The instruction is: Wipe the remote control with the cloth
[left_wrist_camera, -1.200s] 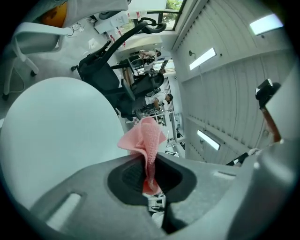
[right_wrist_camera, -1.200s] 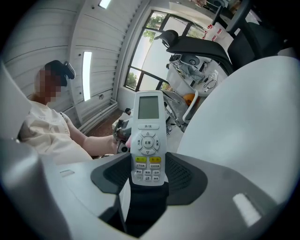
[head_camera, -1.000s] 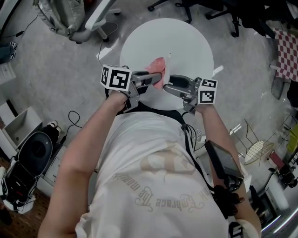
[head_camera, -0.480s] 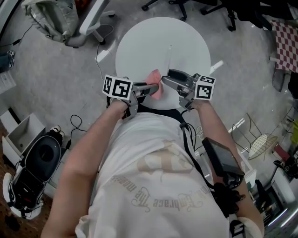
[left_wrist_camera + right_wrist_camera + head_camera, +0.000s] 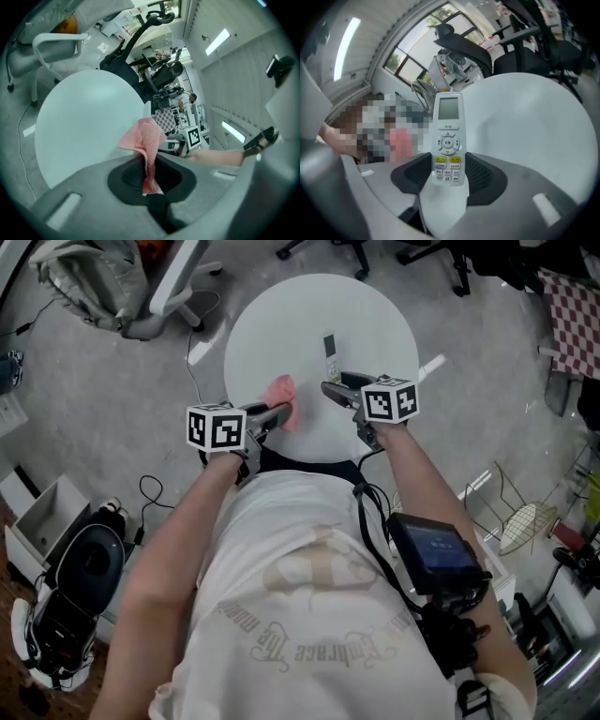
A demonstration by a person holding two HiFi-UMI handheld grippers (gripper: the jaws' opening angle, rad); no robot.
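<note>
- two grippers are held side by side over the near edge of a round white table (image 5: 281, 324). the left gripper (image 5: 274, 412) and the right gripper (image 5: 334, 390) are near each other but apart.
- the left gripper's jaws are clenched on a pink cloth (image 5: 149, 140). its lower end is pinched between the pads, and the rest stands out past the tips in a loose fold.
- the right gripper's jaws are clamped on the button end of a white remote control (image 5: 448, 136), with one pad against each long side.
- the remote control's screen end points away from that gripper, out over the tabletop, with its buttons facing up. whether it touches the table cannot be told.
- in the head view the cloth is just left of the remote control, not touching it.
- a grey backpack (image 5: 80, 277) lies on the floor well beyond the table, at upper left.
</note>
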